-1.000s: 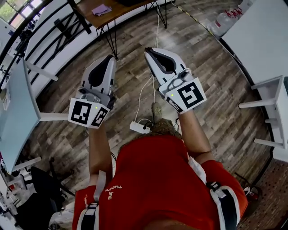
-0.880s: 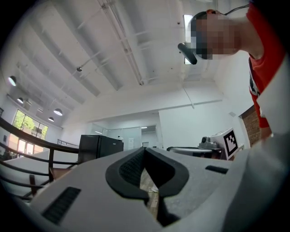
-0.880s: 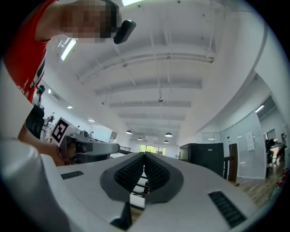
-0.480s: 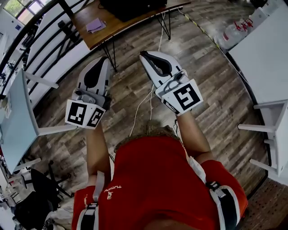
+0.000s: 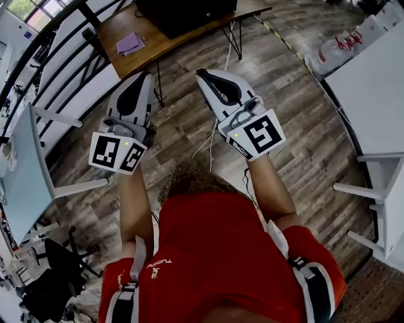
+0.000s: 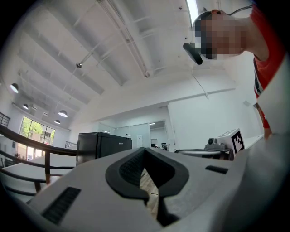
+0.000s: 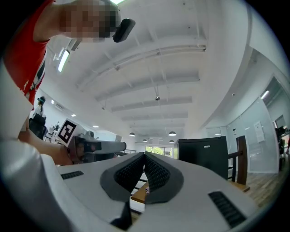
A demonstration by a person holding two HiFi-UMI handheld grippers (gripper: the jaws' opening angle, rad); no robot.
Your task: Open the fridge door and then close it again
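Clenched empty, side by side over grey-brown plank floor (image 5: 303, 113): white plastic left gripper (image 5: 142, 74), white plastic right gripper (image 5: 201, 74). Dead ahead at twelve o'clock, boxy black fridge (image 5: 186, 12) on brown wooden table (image 5: 164, 44), well apart from both.

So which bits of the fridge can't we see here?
Head view: the black fridge is cut off by the top edge.
Left gripper view: its bottom is hidden behind the left gripper; any handle is too small to tell.
Right gripper view: the right gripper covers part of its bottom.
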